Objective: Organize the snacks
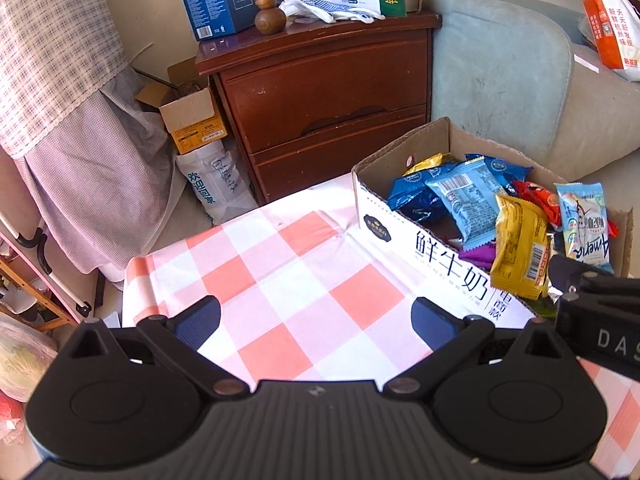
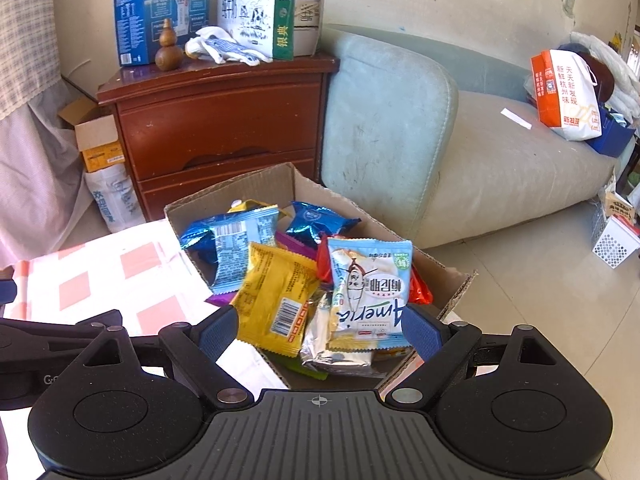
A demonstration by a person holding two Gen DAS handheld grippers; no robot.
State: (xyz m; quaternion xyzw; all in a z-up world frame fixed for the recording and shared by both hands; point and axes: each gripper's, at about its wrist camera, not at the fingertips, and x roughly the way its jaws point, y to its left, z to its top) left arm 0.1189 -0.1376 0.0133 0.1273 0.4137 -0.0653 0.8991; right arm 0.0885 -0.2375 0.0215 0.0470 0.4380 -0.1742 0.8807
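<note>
A cardboard box [image 1: 424, 236] [image 2: 188, 216] on the checked tablecloth [image 1: 288, 272] [image 2: 120, 280] holds several snack packets. Among them are a yellow packet [image 1: 518, 246] [image 2: 276, 300], a light blue packet with a barcode [image 1: 464, 200] [image 2: 240, 248], a pale blue "Ameria" packet [image 1: 584, 228] [image 2: 370, 292], dark blue packets [image 2: 318, 218] and a red one [image 1: 536, 196]. My left gripper [image 1: 316, 316] is open and empty over the cloth, left of the box. My right gripper [image 2: 318, 330] is open just above the box's near end, its fingers on either side of the yellow and "Ameria" packets, gripping nothing.
A brown wooden nightstand [image 1: 320, 92] [image 2: 216, 120] stands behind the table with milk cartons, a wooden gourd [image 1: 270, 10] and gloves on top. A grey-blue sofa [image 2: 460, 152] is at the right with an orange-and-white bag [image 2: 568, 96]. Covered furniture and boxes stand at the left.
</note>
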